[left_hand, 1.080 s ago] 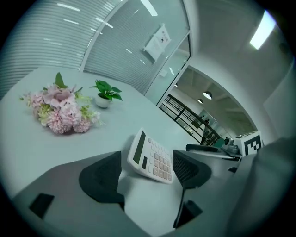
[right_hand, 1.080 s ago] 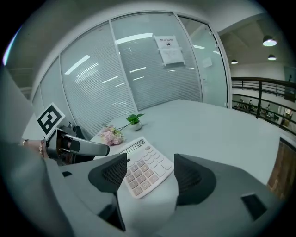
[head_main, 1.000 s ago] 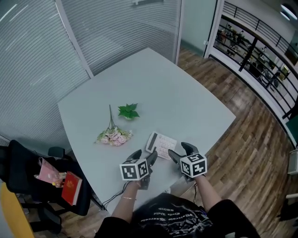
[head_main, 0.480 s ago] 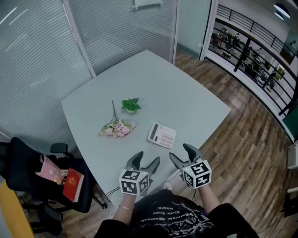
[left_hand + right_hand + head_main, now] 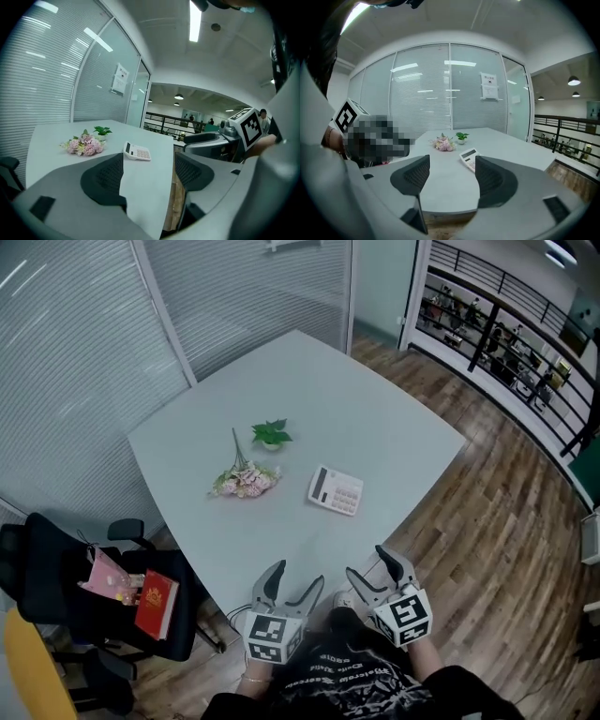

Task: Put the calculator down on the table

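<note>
The calculator (image 5: 336,490) is white with a dark display strip at its left end, on a pale grey-blue table (image 5: 375,418). Left of it, the flower bunch (image 5: 246,481) is pink with a little green, and the small plant (image 5: 271,434) is bright green. The floor (image 5: 506,521) is brown wood in planks. The far blinds (image 5: 75,352) are pale grey with fine horizontal lines. The near-left chair (image 5: 47,568) is black and bears a red book (image 5: 157,592). The left gripper (image 5: 297,574) and right gripper (image 5: 367,562) are grey, with dark meshed pads (image 5: 104,177) and black-and-white marker cubes (image 5: 272,634).
</note>
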Available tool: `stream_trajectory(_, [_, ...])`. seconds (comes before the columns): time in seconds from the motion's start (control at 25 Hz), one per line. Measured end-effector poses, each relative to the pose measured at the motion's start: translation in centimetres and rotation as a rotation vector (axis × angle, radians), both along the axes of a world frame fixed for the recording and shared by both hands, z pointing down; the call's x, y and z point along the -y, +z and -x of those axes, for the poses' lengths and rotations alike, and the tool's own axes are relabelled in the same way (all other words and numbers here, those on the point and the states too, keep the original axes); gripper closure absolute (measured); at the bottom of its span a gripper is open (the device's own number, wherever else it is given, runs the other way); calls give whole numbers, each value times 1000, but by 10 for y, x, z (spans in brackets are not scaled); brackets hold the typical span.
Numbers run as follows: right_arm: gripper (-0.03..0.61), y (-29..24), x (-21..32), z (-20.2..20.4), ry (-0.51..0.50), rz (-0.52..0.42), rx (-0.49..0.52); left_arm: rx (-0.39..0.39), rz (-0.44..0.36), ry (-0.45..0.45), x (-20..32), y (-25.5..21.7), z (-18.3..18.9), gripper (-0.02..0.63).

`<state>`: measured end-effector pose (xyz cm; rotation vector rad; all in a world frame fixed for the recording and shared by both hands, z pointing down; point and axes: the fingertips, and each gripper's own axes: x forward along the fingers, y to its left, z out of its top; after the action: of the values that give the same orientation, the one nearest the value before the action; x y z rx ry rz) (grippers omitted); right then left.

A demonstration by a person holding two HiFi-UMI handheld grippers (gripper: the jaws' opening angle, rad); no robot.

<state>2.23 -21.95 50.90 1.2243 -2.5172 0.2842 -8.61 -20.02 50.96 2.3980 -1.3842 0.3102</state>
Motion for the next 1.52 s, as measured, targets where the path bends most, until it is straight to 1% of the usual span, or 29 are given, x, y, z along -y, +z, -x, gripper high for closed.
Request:
stream_trajectory(0.2, [268, 7, -20, 1, 40, 7, -10, 35, -26, 6, -14, 0, 8, 264])
stream_trajectory(0.32, [268, 8, -26, 4, 36, 5, -27, 20, -25, 24, -18, -2, 7, 264])
stream_trajectory(0.44, [269, 7, -27, 11, 29, 6, -28, -2, 0, 76, -22, 1, 2, 264])
stream_trajectory(0.48, [279, 7, -27, 14, 25, 6, -33, -5, -1, 84, -22, 1, 2, 264])
stream_trajectory(0.6, [357, 6, -27, 23, 11, 3, -53, -4, -39, 87, -22, -4, 1, 277])
stream_trajectory(0.76, [488, 3, -29, 30, 1, -5, -35, 15, -61, 69, -22, -5, 4, 458])
stream_trajectory(0.84, [565, 0, -29, 33, -3, -15, -21, 27, -52, 43, -19, -1, 8, 593])
stream_trajectory(1.0, [571, -4, -27, 36, -18, -10, 5, 7, -25, 49, -17, 5, 8, 594])
stream_trajectory(1.2, [571, -5, -26, 35, -28, -29, -14, -11, -33, 53, -13, 1, 6, 594])
stream_trajectory(1.36, [572, -5, -22, 32, -38, -62, -39, -32, -42, 72, -11, -4, 1, 594])
stream_trajectory(1.44, [572, -5, -23, 31, -31, -50, -39, -38, -48, 82, -12, -5, -2, 594])
stream_trajectory(1.52, [572, -5, -22, 30, -28, -47, -43, -27, -46, 83, -11, -2, -3, 594])
